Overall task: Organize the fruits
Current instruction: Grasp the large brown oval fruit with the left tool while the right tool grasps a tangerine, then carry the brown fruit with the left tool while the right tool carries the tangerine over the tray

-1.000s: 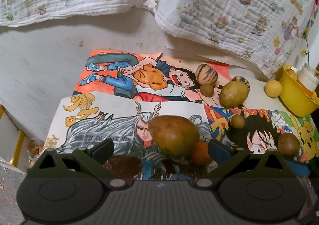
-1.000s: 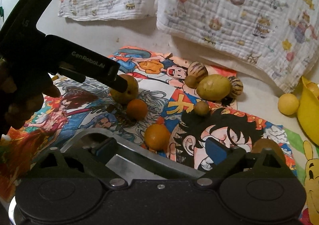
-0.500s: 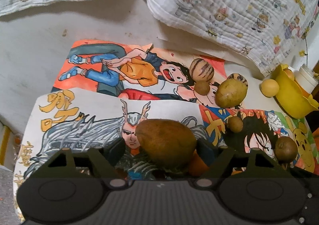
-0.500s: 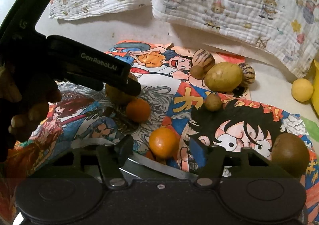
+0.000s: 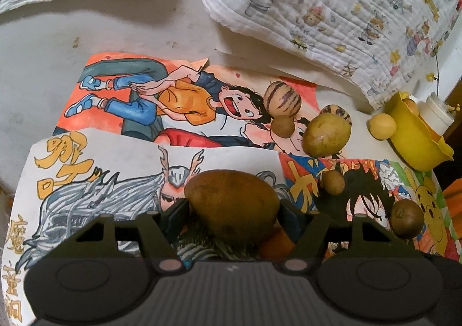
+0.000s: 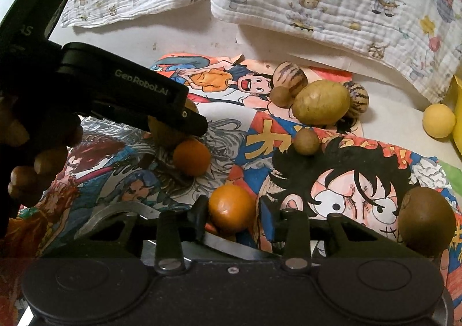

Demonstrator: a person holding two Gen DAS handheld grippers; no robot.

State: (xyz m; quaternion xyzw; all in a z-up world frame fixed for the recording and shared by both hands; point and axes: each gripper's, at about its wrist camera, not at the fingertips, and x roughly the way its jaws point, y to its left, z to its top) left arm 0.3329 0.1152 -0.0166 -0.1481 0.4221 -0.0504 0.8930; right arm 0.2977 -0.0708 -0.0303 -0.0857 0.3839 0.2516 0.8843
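L gripper (image 5: pixel 234 210): jaws closing round the big brown fruit (image 5: pixel 232 204), pads at both flanks and by the look already touching, tho the contact line is hidden behind the fruit's bulge. R gripper (image 6: pixel 232 214): pressed in on the small orange fruit (image 6: pixel 232 212), pinching it at the sides. Both fruits sit low on the cartoon-print mat (image 5: pixel 115 112); can't tell if either is clear of it yet.

Step in hand: double pick, one fruit per gripper, grasp phase.

Rest of the lot: second orange fruit (image 6: pixel 191 157) just beside the L gripper's tip in the R view; green-yellow oval fruit (image 5: pixel 326 135) w/ two striped ones touching it further back; small brown rounds scattered; yellow ball (image 5: pixel 382 126) next to the yellow bowl (image 5: pixel 415 144) at far right, off the mat.

Next, prob: finish L squeeze, lift both straight up, carry toward the bowl. Brown fruit is wide and smooth, so a slip is likely if lifted before the grip is firm.
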